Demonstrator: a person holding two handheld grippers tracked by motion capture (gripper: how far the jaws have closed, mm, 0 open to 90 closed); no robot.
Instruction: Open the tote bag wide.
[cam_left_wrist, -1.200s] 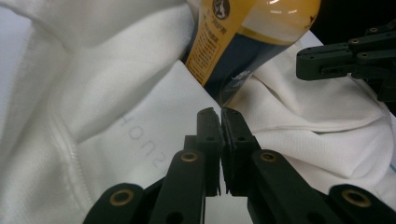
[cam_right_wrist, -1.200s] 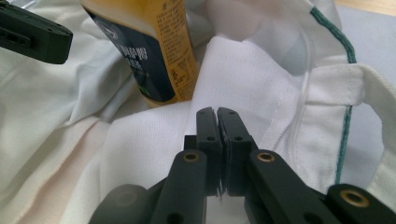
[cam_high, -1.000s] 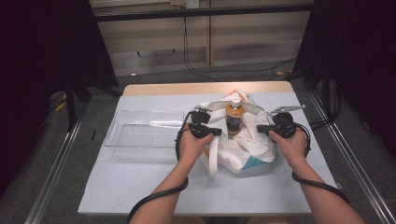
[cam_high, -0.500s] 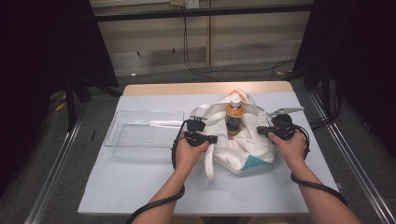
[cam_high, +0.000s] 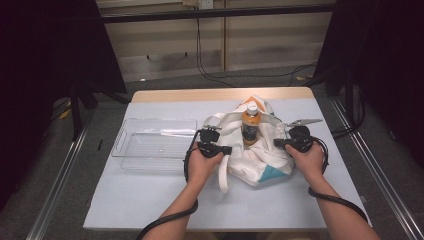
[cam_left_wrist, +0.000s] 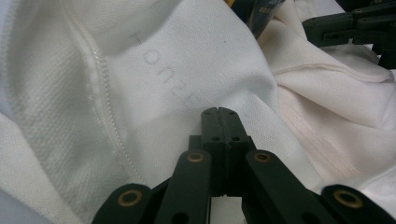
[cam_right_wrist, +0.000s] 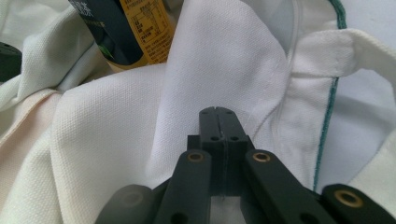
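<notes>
A white cloth bag (cam_high: 260, 161) with teal trim lies crumpled in the middle of the table. An orange-labelled bottle (cam_high: 251, 126) with a white cap stands upright in it. My left gripper (cam_high: 229, 149) sits at the bag's left edge, pointing right. In the left gripper view its jaws (cam_left_wrist: 218, 111) are pressed together in the white fabric (cam_left_wrist: 187, 60). At the bag's right edge, pointing left, is my right gripper (cam_high: 277, 143). Its jaws (cam_right_wrist: 218, 110) are closed where a fold of the bag (cam_right_wrist: 107, 140) meets them, just below the bottle (cam_right_wrist: 126, 32).
A clear plastic tray (cam_high: 121, 142) lies empty to the left of the bag. One bag strap (cam_high: 222, 177) hangs toward the table's front edge. The pale table top (cam_high: 150, 205) is bordered by metal rails, with a dark floor on both sides.
Both hands have drawn back a little toward the person with the bag's sides. The bottle now stands more exposed above the fabric.
</notes>
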